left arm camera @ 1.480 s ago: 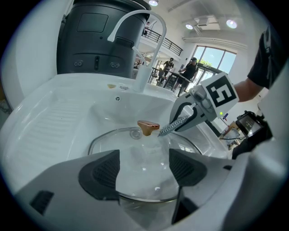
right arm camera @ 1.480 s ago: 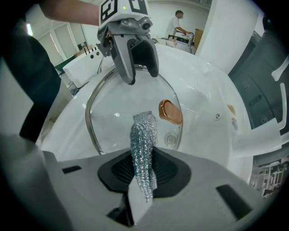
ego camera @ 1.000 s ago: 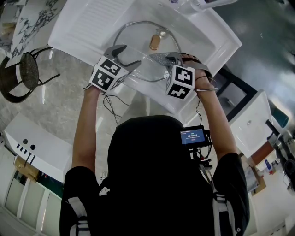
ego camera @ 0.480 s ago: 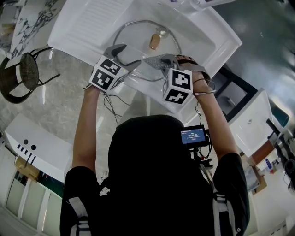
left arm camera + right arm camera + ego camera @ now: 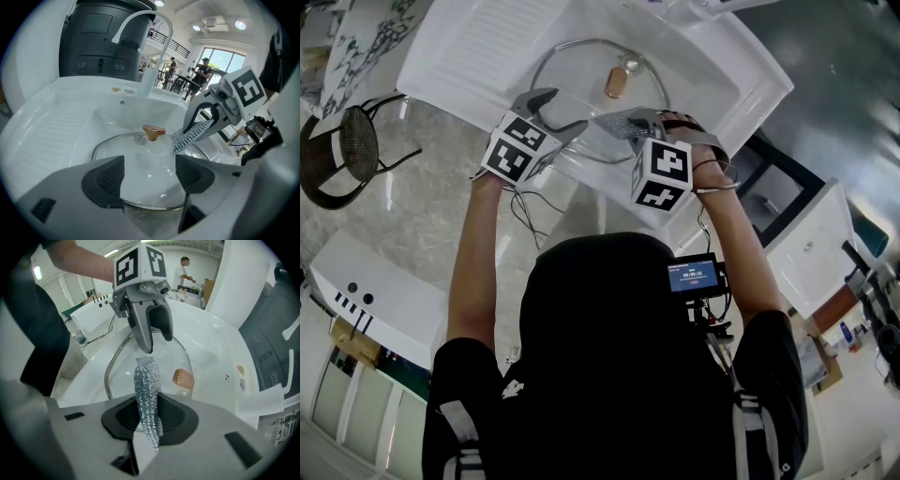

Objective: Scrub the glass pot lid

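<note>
The glass pot lid [image 5: 581, 75] lies in the white sink [image 5: 712, 70], its copper knob [image 5: 616, 83] pointing up. My left gripper [image 5: 563, 113] hovers over the lid's near rim, open, with the glass showing between its pads [image 5: 107, 180]. My right gripper [image 5: 617, 121] is shut on a silver mesh scrubbing cloth [image 5: 147, 385], which hangs over the lid [image 5: 168, 359] close to the knob [image 5: 183, 378]. In the left gripper view the cloth [image 5: 190, 136] touches or nearly touches the glass [image 5: 140, 164] to the right of the knob [image 5: 153, 131].
A ribbed drainboard [image 5: 492, 42] lies left of the basin and a white faucet [image 5: 151, 51] stands at the far side. A wire chair [image 5: 345, 150] stands on the floor at left. People are in the background of the gripper views.
My right gripper with the cloth has shifted slightly left across the lid. The left gripper and the lid have stayed put.
</note>
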A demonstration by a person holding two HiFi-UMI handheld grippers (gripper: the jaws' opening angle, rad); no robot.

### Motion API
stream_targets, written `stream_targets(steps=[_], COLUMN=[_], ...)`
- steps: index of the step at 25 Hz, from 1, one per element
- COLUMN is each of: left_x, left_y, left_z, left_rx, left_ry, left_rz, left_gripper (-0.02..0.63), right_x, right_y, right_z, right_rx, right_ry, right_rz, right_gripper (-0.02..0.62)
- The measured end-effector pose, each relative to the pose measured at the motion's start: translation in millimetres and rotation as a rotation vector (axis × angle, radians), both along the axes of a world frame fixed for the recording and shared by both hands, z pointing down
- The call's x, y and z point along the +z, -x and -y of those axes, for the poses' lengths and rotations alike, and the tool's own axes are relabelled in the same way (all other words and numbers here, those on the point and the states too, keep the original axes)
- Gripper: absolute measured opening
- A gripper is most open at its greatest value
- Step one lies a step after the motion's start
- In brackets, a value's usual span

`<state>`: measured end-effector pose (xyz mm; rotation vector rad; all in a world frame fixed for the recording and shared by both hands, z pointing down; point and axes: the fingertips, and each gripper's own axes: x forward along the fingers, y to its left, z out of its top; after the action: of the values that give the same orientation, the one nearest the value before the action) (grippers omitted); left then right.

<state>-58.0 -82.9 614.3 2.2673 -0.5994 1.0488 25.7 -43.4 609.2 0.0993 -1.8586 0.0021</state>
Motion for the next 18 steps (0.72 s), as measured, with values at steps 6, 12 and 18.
stream_targets(steps=[6,12,18], left_x=[-0.2,-0.2,-0.9], left_y=[-0.5,0.7,-1.1], left_z=[0.3,-0.5,0.9], left_rx=[-0.005,-0.003,-0.004], left_ry=[0.001,0.002,-0.001], left_rz=[0.001,0.005,-0.003], left_gripper=[0.313,0.313,0.313], right_x=[8.9,17.7,34.2], right_y=[-9.4,-19.0,-37.7], right_z=[7.3,14.6,24.4], right_rx=[0.024,0.050,0.082], right_ry=[-0.006,0.001,0.003], right_rz=[-0.015,-0.037,-0.085], right_gripper=[0.071,0.070,0.069])
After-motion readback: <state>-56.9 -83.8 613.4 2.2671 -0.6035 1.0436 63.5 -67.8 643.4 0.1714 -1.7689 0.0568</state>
